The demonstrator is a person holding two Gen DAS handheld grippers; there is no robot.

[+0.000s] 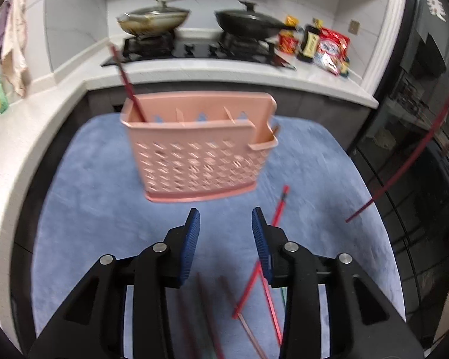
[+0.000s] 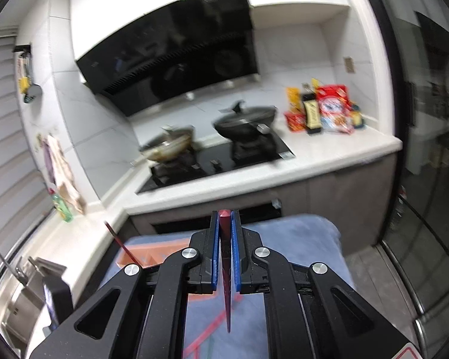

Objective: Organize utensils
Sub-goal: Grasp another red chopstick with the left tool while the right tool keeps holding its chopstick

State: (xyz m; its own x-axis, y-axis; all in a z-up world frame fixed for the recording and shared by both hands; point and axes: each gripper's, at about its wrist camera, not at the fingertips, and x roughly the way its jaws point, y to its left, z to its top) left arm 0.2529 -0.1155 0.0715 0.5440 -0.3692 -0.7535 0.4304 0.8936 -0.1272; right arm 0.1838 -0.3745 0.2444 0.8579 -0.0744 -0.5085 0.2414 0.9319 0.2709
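A pink perforated utensil holder [image 1: 200, 146] stands on a blue mat [image 1: 89, 209], with one dark red chopstick [image 1: 125, 80] leaning in its left compartment. My left gripper [image 1: 226, 218] is open and empty just in front of the holder. Several red chopsticks [image 1: 254, 287] lie on the mat around and below its fingers. My right gripper [image 2: 225, 218] is shut on a dark red chopstick [image 2: 226, 269], held high above the mat; this chopstick shows at the right in the left wrist view [image 1: 410, 161]. The holder's top [image 2: 152, 254] peeks out behind the right gripper.
A white L-shaped counter [image 1: 194, 73] runs behind and left of the mat. It carries a black hob with a wok [image 1: 152, 21] and a black pan [image 1: 248, 24], plus food packets [image 1: 320, 45]. A sink [image 2: 24, 296] sits at the left. A dark glass door [image 1: 419, 149] stands right.
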